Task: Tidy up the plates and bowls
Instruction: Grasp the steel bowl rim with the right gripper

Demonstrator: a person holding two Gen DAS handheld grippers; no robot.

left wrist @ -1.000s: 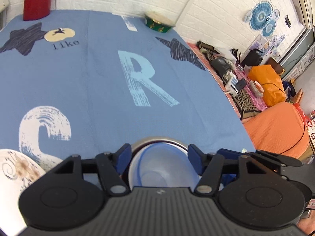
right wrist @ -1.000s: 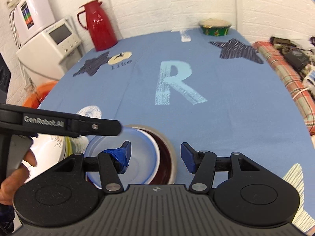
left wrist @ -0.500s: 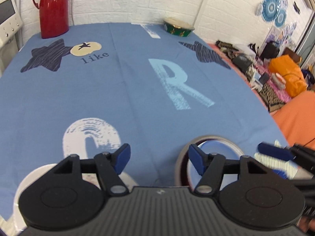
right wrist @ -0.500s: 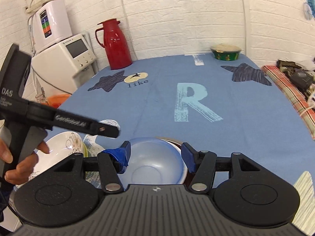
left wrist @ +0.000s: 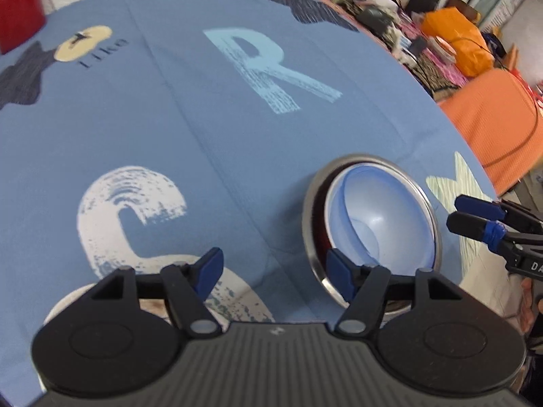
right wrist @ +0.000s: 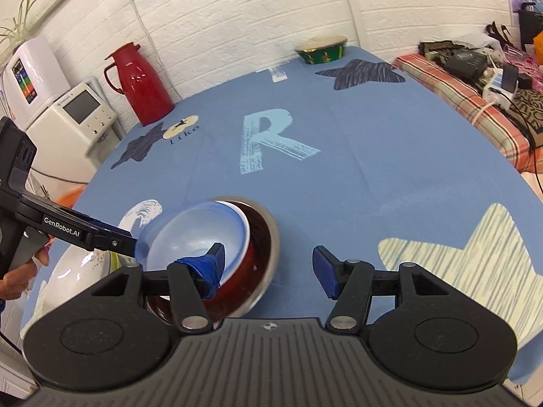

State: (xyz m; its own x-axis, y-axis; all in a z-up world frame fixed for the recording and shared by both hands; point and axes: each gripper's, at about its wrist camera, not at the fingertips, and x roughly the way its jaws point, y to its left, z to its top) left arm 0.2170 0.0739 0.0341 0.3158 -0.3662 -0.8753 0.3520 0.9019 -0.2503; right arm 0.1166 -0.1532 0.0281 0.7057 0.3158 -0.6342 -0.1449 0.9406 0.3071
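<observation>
Bowls sit nested near the front edge of the blue tablecloth [left wrist: 142, 125]: a pale blue bowl [left wrist: 383, 217] inside a steel bowl [left wrist: 314, 217] w/ dark red inner wall. In the right wrist view the blue bowl [right wrist: 200, 234] is tilted, its left rim raised above the steel bowl [right wrist: 268, 244], red lining visible on the right.

Left gripper [left wrist: 273, 271] has jaws spread wide, nothing btwn them; it hangs over the cloth just left of the bowls, right fingertip in front of the steel rim. From the right wrist view the left gripper [right wrist: 127, 242] reaches in from the left, tips at the blue bowl's raised rim; contact can't be confirmed, tips partly hidden by the bowl. A hand [right wrist: 17, 276] holds its grip.

Right gripper [right wrist: 268, 264] is also spread wide & empty; its tape-wrapped left finger overlaps the blue bowl in view, right finger over bare cloth. In the left wrist view the right gripper [left wrist: 475, 215] sits just right of the bowls, apart from them.

White patterned plate [right wrist: 85, 271] lies left of the bowls, partly under the left gripper. Far end: red thermos [right wrist: 139, 83] & green bowl [right wrist: 322, 51].
</observation>
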